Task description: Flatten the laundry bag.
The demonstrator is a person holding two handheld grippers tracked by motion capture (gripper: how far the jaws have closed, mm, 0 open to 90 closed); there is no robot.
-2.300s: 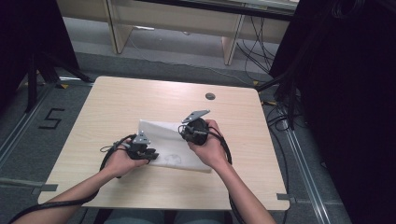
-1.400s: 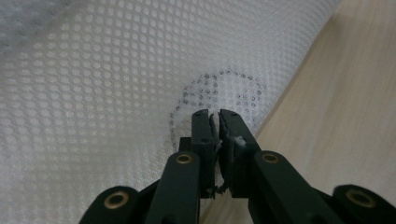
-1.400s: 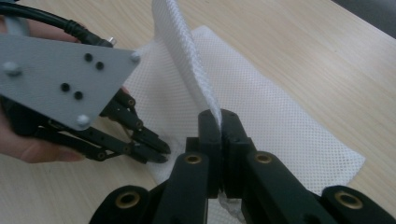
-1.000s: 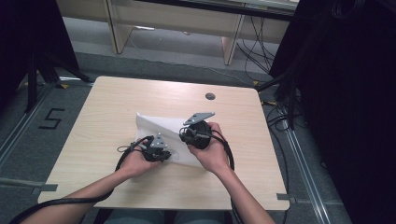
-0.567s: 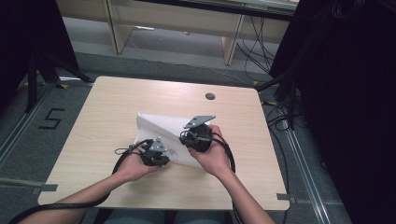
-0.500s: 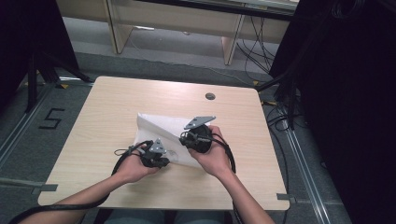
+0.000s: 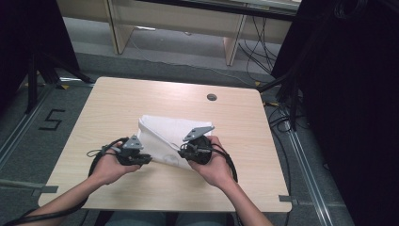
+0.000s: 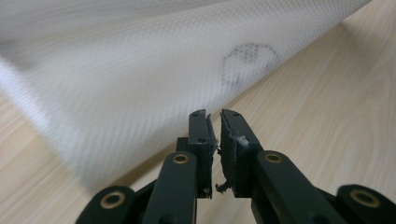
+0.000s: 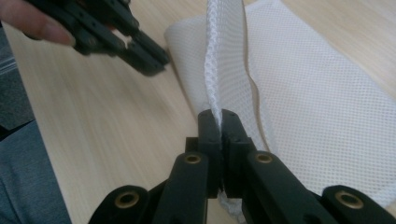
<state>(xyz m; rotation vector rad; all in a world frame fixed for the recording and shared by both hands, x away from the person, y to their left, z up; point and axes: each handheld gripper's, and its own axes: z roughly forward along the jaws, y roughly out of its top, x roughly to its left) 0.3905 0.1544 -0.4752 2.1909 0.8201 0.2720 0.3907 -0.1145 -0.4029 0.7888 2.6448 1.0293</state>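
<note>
A white mesh cloth (image 7: 162, 129) lies folded on the wooden table (image 7: 117, 103). My right gripper (image 7: 182, 150) is shut on a raised fold of the mesh cloth (image 9: 225, 51) and holds that edge up off the flat layer below; its jaws (image 9: 218, 114) pinch the fold between them. My left gripper (image 7: 142, 159) hovers just left of the cloth's near edge. Its jaws (image 8: 214, 114) have just been opening and stand a narrow gap apart with nothing between them. The cloth (image 8: 140, 70) hangs blurred ahead of it, with a faint round print (image 8: 247, 63). The left gripper (image 9: 156, 63) also shows beside the cloth's corner.
A round cable hole (image 7: 211, 97) sits in the table near its far edge. Bare wood (image 7: 155, 188) stretches along the near edge between the person's forearms. Black cables loop off both grippers. Dark equipment stands to the right of the table.
My left gripper has drawn back to the left, off the near edge of the cloth. The right gripper has kept still with the fold in it.
</note>
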